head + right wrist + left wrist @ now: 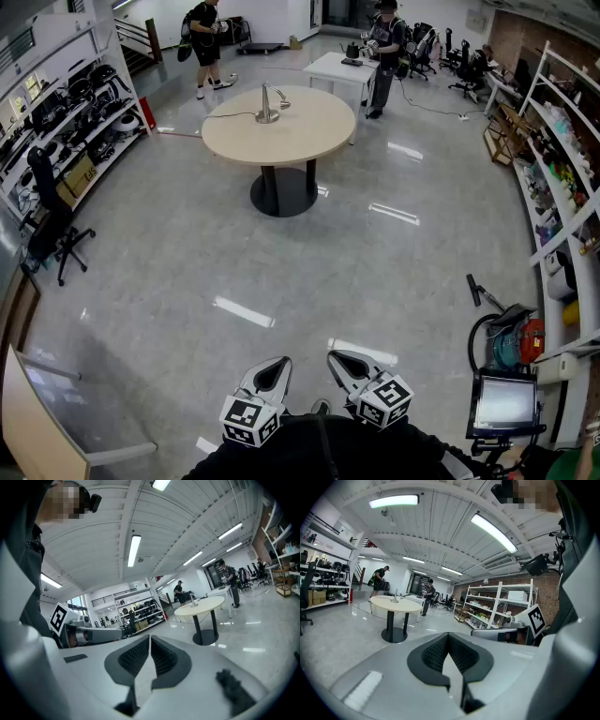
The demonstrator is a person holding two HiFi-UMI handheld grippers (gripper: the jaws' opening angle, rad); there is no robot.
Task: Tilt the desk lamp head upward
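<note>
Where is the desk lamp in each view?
Head view: desk lamp top centre, on the round table.
Left gripper view: desk lamp at middle left, on that table.
Right gripper view: desk lamp right of centre, on that table.
Shared landmark: the round table.

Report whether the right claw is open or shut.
Shut: in the right gripper view, the right claw has its jaws meeting along a thin seam, with nothing between them.
</note>
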